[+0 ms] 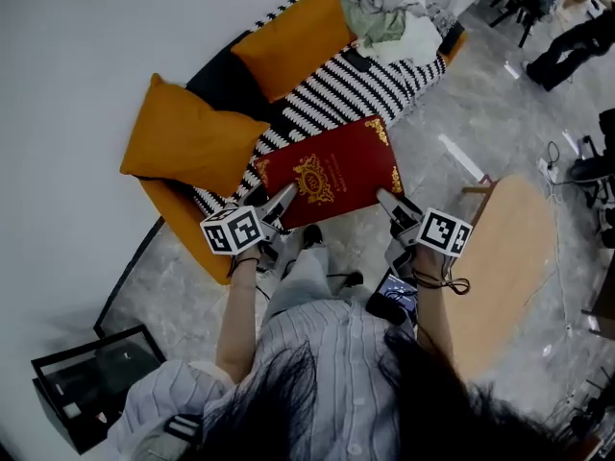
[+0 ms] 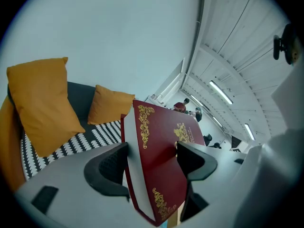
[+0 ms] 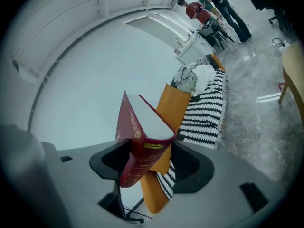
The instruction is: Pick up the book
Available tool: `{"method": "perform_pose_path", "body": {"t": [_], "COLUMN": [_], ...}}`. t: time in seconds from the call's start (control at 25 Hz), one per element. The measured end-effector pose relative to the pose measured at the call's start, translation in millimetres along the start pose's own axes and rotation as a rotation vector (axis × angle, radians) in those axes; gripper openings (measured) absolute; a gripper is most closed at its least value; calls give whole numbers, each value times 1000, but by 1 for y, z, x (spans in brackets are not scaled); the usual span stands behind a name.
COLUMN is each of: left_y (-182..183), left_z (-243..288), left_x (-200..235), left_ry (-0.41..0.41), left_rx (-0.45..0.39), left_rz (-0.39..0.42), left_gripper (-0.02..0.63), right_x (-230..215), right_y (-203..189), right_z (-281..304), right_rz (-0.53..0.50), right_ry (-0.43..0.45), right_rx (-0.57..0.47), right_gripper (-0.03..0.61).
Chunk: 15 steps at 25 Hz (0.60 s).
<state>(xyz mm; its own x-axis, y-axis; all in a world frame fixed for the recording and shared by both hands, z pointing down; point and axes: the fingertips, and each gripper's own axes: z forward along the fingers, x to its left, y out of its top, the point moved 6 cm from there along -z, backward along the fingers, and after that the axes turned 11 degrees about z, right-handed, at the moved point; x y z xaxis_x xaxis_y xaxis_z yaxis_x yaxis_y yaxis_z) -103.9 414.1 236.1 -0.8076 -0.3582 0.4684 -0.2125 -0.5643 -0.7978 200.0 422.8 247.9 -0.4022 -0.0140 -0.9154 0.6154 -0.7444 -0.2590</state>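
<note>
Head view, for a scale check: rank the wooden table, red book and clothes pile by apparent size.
Largest: wooden table; then red book, though held nearer the camera; smallest: clothes pile.

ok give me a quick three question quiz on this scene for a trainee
1. True or false: only the left gripper is shut on the red book; the right gripper is empty.
2. What lies at the far end of the striped sofa? A) a pile of clothes B) a laptop C) a lamp
3. Fill in: the ornament on the book's cover is ___ coloured.

Key: 1 false, each gripper clamps a near corner of the book; 2 A; 3 gold.
</note>
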Motion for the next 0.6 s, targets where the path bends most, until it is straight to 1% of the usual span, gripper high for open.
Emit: {"method": "perform_pose_path", "body": {"t": [0.6], "left_y": [-62], "left_z": [-69], "left_x": [-55], "left_ry": [43], "left_rx": [-58], "left_rz": [-25], "left_gripper": [337], "right_x": [-2], "right_y": [-47], "right_z": [-71], "right_rz": [-64], "right_ry": [33], "right_rx": [59], "right_gripper": [287]}}
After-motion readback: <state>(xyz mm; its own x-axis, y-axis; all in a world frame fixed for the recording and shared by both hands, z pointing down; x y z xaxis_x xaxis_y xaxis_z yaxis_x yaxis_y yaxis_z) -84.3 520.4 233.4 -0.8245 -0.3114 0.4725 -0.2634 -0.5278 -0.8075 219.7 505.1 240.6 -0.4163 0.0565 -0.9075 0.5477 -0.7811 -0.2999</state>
